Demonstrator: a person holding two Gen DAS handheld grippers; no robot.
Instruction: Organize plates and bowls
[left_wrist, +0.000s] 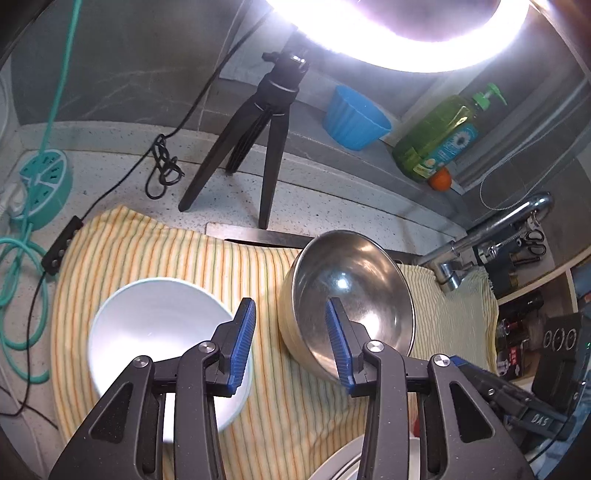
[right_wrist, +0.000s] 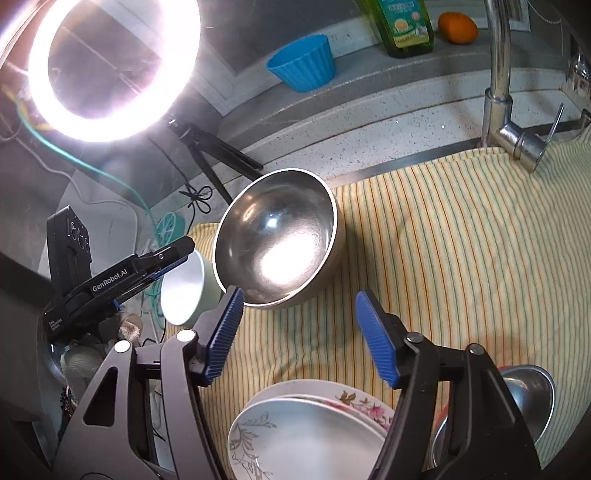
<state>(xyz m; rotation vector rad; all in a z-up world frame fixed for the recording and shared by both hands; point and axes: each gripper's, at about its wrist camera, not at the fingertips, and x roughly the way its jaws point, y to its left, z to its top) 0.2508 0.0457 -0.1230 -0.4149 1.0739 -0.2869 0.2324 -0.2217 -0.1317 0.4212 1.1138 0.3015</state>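
Lying beyond right tool (right_wrist: 299, 336): steel bowl (right_wrist: 277, 236)

Steel bowl (right_wrist: 277, 236) and pale bowl (left_wrist: 162, 332) upright on striped cloth, stacked floral plates (right_wrist: 314, 424) nearer

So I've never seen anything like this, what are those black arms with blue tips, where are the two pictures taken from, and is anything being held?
They are two hand-held grippers, each carrying its own camera looking along its fingers. One picture comes from the left gripper, the other from the right gripper. Both stand open and hold nothing. On the striped towel sit a steel bowl, a pale bowl and stacked plates, with a second steel bowl beside them. Behind are a ring light and a faucet.
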